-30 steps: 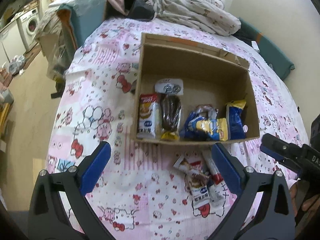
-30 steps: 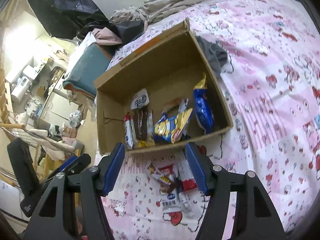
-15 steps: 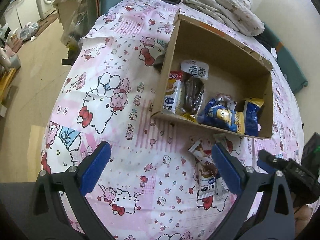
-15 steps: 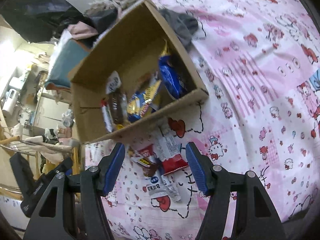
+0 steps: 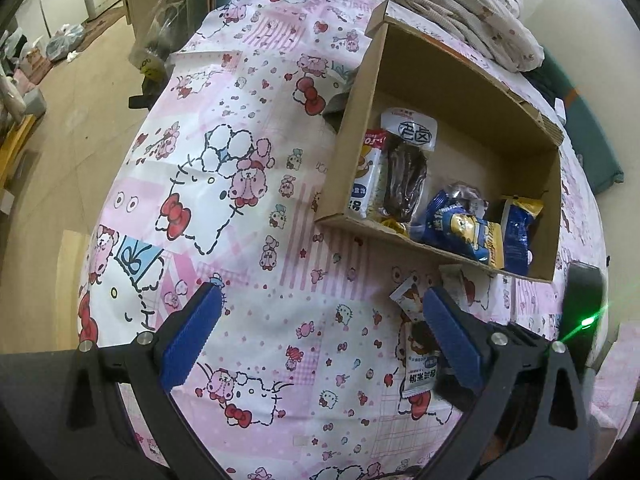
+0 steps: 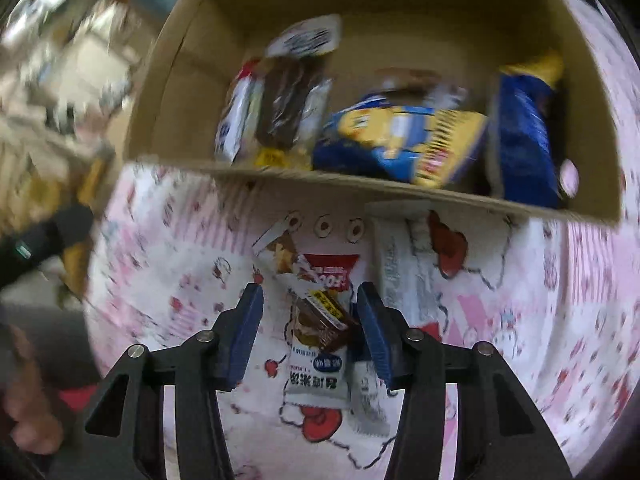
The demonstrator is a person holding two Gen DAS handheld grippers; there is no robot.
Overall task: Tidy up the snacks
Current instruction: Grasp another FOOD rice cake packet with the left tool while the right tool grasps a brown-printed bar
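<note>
Left wrist view: left gripper (image 5: 316, 338) is sitting wide open, gripping nothing, hovering over the pink-and-white cartoon-print bedsheet (image 5: 240, 184); open brown cardboard box (image 5: 452, 80) is lying ahead and to the right, holding a dark chocolate bar in a clear wrapper (image 5: 404, 176) and a blue-and-yellow snack bag (image 5: 468, 236); white wrapped snack bars (image 5: 416, 356) are lying on the sheet just behind its right finger, short of the box wall.

Right wrist view, blurred: right gripper (image 6: 310, 328) is sitting part open with its blue pads either side of a brown-and-white snack bar packet (image 6: 318, 344); contact is not visible, so grip cannot be confirmed; a long white wrapped bar (image 6: 396, 264) is lying just outside the right finger; the box (image 6: 360, 190) is sitting directly ahead.
</note>
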